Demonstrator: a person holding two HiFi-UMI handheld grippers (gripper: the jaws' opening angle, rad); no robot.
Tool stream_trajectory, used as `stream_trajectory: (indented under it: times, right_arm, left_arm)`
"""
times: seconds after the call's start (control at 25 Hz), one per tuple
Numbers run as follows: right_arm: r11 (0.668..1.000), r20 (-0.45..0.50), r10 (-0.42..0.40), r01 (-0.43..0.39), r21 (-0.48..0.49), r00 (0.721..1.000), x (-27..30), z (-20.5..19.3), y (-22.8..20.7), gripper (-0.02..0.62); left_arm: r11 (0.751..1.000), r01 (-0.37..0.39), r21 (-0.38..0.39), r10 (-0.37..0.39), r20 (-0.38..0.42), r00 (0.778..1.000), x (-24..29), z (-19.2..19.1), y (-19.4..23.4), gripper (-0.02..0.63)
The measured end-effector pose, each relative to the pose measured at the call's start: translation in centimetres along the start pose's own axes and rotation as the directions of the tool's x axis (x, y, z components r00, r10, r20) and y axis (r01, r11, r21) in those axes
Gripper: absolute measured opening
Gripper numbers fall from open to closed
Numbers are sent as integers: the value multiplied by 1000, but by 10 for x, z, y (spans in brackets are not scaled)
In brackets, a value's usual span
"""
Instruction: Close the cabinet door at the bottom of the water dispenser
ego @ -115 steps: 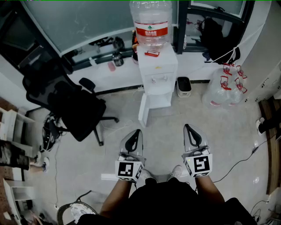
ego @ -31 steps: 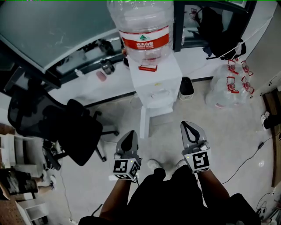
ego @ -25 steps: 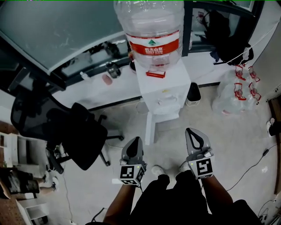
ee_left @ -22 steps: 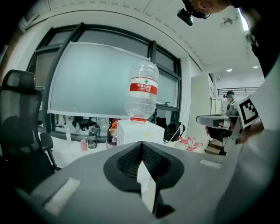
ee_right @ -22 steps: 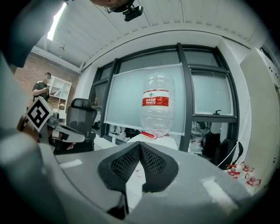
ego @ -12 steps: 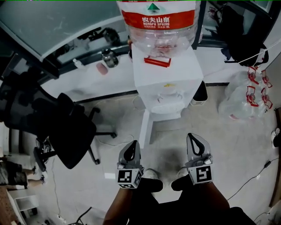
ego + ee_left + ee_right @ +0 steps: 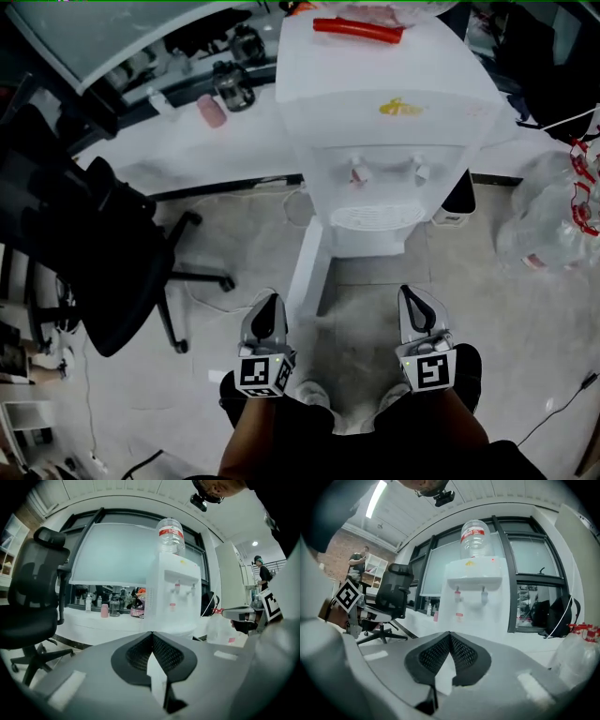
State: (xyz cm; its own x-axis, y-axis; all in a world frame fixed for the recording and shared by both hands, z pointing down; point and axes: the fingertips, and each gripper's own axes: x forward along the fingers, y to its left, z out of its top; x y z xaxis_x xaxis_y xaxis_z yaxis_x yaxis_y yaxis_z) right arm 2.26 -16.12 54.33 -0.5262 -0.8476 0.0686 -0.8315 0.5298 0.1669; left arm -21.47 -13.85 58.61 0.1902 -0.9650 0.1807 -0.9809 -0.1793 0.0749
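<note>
The white water dispenser [image 7: 384, 122] stands straight ahead, its taps facing me. Its bottom cabinet door [image 7: 306, 272] stands open, swung out to the left and seen edge-on. My left gripper [image 7: 271, 301] hovers just in front of the door's free edge, jaws shut and empty. To the right, in front of the open cabinet, my right gripper [image 7: 411, 293] is shut on nothing too. In the left gripper view the closed tips [image 7: 152, 633] point at the dispenser [image 7: 173, 592]. The right gripper view shows closed tips [image 7: 449, 633] below the dispenser [image 7: 473, 597] and its bottle [image 7: 474, 538].
A black office chair [image 7: 75, 244] stands at the left. A low white ledge [image 7: 187, 141] with bottles runs behind the dispenser. Clear water jugs [image 7: 562, 216] lie at the right, with a small white bin [image 7: 459, 202] beside the dispenser. People stand far off in both gripper views.
The person has crouched. Both grippers have sunk together towards the floor and stayed shut. The dispenser now looms larger and its bottle has left the head view.
</note>
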Motion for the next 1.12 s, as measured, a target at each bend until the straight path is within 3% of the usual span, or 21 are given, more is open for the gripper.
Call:
stream_trajectory:
  times: [0.28, 0.6, 0.68, 0.88, 1.12]
  right_arm:
    - [997, 25, 75, -75, 3, 997, 16, -87, 32, 2]
    - [992, 11, 124, -124, 15, 992, 20, -98, 54, 2]
    - [992, 9, 125, -125, 22, 992, 18, -101, 54, 2]
    - [991, -17, 125, -124, 43, 992, 16, -115, 52, 2]
    - [987, -8, 148, -147, 64, 989, 19, -116, 59, 2]
  left_arm:
    - [996, -89, 19, 88, 48, 995, 0, -73, 35, 18]
    - [992, -125, 31, 125, 11, 992, -11, -106, 51, 18]
    - [993, -114, 26, 114, 4, 993, -14, -112, 50, 18]
    - [999, 0, -42, 0, 6, 1000, -22, -122, 33, 22]
    - [993, 82, -83, -82, 10, 997, -38, -127, 20, 215]
